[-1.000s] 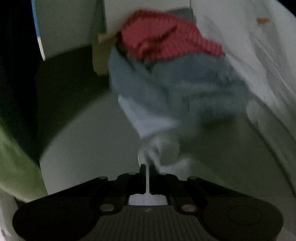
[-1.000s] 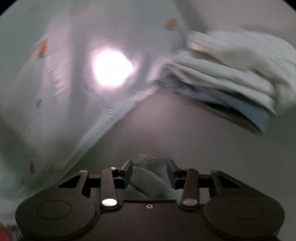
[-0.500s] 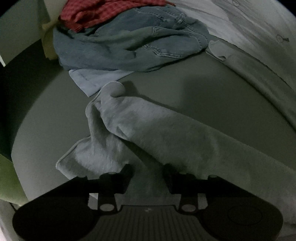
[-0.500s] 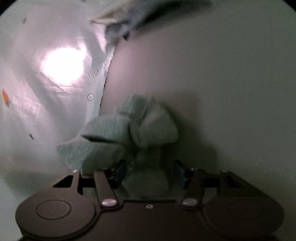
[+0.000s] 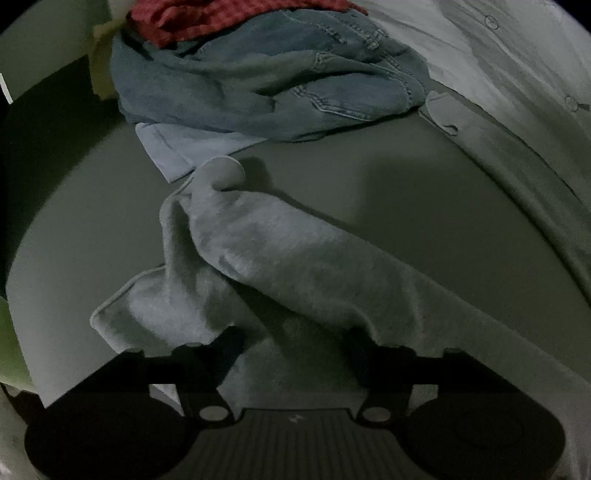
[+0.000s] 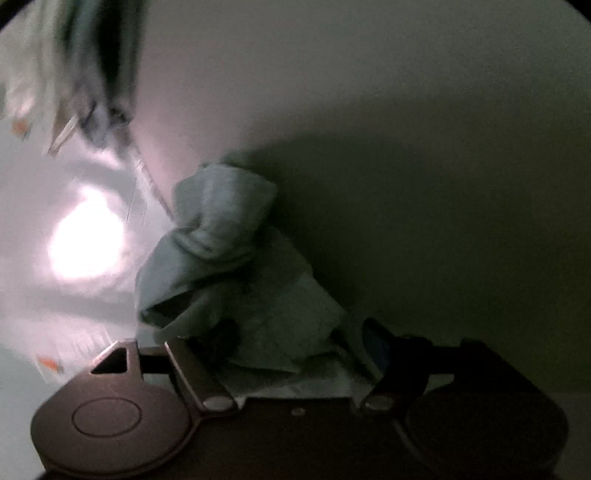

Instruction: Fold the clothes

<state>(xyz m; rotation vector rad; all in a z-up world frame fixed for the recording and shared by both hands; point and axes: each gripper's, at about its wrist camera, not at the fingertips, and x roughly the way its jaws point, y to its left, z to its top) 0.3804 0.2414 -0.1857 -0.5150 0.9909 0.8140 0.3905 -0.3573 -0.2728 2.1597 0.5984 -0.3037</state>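
A grey soft garment lies crumpled on the grey table, running from the middle toward the lower right. My left gripper stands open over its near edge, with cloth lying loose between the wide-apart fingers. In the right wrist view a bunched end of the same grey garment rises in a twisted lump from the table. My right gripper is open too, and the cloth sits slack between its fingers.
A heap of blue denim with a red checked garment on top lies at the table's far side, over a pale blue piece. A white buttoned shirt spreads along the right, and its glare-lit fabric is left of the right gripper.
The left gripper was shut on the hanging cloth a second ago; it has since opened and the garment lies on the table. The right gripper swung along the table with cloth between its fingers.
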